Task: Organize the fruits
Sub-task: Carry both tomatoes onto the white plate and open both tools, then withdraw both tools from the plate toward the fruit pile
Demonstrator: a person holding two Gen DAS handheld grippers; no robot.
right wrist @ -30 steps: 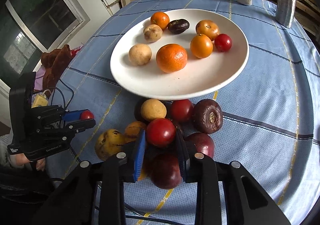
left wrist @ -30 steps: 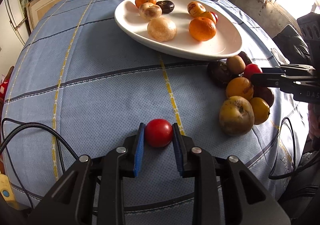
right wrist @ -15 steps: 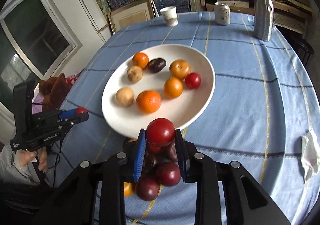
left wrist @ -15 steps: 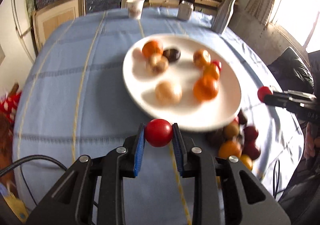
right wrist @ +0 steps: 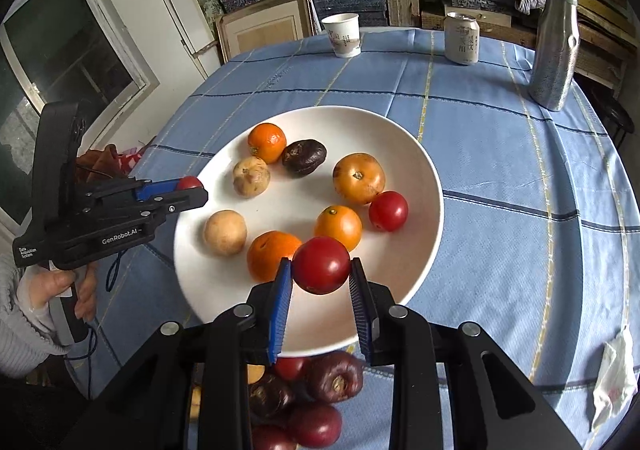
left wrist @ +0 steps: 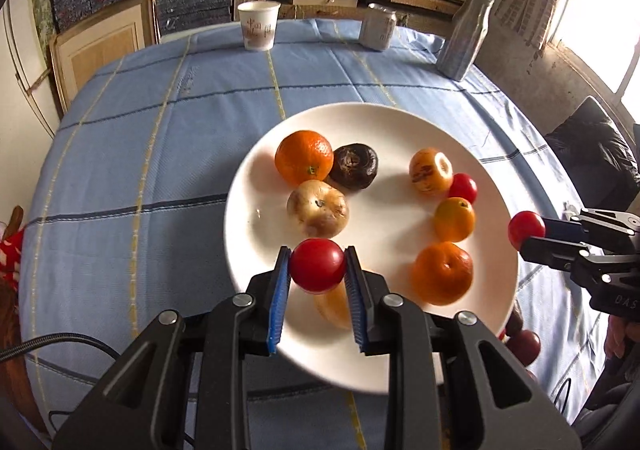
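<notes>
Each hand-held gripper, left [left wrist: 318, 270] and right [right wrist: 321, 270], is clamped on a red tomato. Lower each over bare white plate [right wrist: 420, 178], clear of neighbouring fruit, before releasing.

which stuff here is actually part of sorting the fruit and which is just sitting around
In the job: red tomato in left gripper; red tomato in right gripper; white plate of fruit; fruit pile beside it.

Lying about: paper cup, can, metal bottle, crumpled tissue.
</notes>
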